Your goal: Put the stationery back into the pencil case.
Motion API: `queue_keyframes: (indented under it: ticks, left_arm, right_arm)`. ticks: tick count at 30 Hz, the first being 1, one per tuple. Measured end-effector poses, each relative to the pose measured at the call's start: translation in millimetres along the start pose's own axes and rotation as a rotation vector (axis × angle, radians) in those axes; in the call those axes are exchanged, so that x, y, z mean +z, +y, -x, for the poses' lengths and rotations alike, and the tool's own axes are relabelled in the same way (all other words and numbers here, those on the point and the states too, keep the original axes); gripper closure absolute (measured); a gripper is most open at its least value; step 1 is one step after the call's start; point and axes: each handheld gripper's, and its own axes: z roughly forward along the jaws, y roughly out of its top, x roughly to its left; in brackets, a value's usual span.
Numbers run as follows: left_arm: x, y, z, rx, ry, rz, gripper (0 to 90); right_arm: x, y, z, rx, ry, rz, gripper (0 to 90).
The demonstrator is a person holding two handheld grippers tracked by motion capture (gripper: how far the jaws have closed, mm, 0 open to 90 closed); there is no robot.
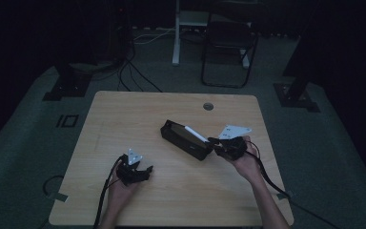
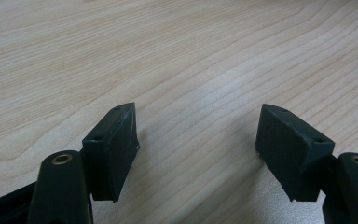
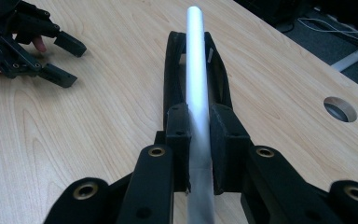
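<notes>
A white rod point(image 3: 197, 79) is clamped by the right gripper point(image 3: 199, 140) above the black case point(image 1: 185, 139); the left gripper point(image 2: 196, 149) – jaws apart, nothing between – is held near left.

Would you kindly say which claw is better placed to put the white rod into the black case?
Right: the right claw grips the slim white rod over the open black case.

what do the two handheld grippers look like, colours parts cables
Both the left gripper and right gripper are black, with linkage arms carrying brass-coloured pivot bushings and blocky textured pads. Each carries a grey three-cornered plate on top and trails a black cable. No sleeves show on the forearms.
</notes>
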Motion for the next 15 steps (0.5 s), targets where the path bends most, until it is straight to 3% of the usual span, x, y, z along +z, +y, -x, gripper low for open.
queue_keyframes:
  ticks: [15]
  left_arm:
    - [0.0, 0.1, -0.1, 0.001, 0.0, -0.001, 29.9]
  right_arm:
    - [5.9, 0.2, 3.5, 0.007, 0.001, -0.014, 78.9]
